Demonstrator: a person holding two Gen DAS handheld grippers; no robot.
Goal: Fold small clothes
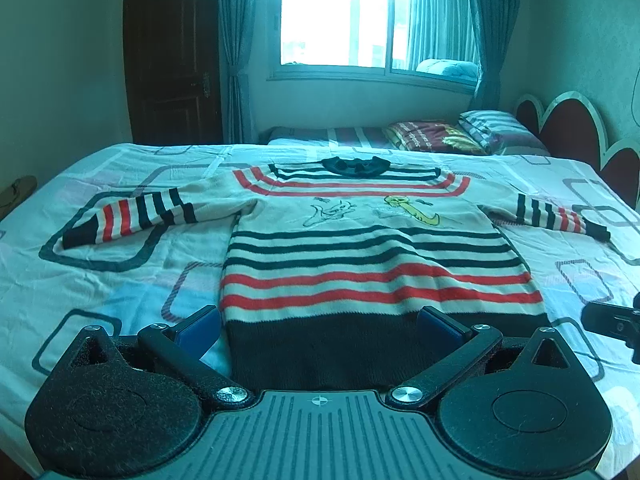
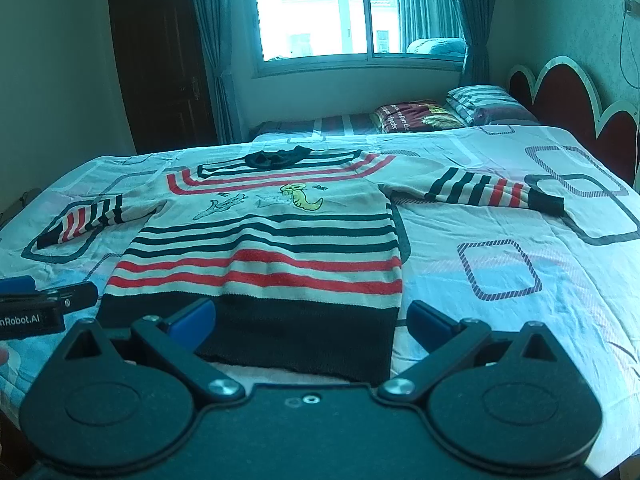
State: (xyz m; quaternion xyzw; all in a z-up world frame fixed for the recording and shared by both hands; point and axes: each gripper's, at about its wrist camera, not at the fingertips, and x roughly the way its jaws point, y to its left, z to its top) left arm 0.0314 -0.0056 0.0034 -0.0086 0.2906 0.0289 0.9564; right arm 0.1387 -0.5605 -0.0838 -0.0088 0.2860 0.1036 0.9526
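On the bed (image 1: 100,280), a striped sweater (image 1: 360,248) lies flat, sleeves spread. Left gripper (image 1: 320,326) and right gripper (image 2: 312,320) hover wide open at its dark hem, seemingly untouched. Pinching the sheet along with the knit would drag both.

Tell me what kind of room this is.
A bedroom, most likely: a sweater lies spread on a bed with a scalloped headboard, pillows and a curtained window.

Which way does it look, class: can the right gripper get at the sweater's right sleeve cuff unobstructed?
Probably yes: the right gripper is open, and only bare bedsheet lies between it and the cuff.
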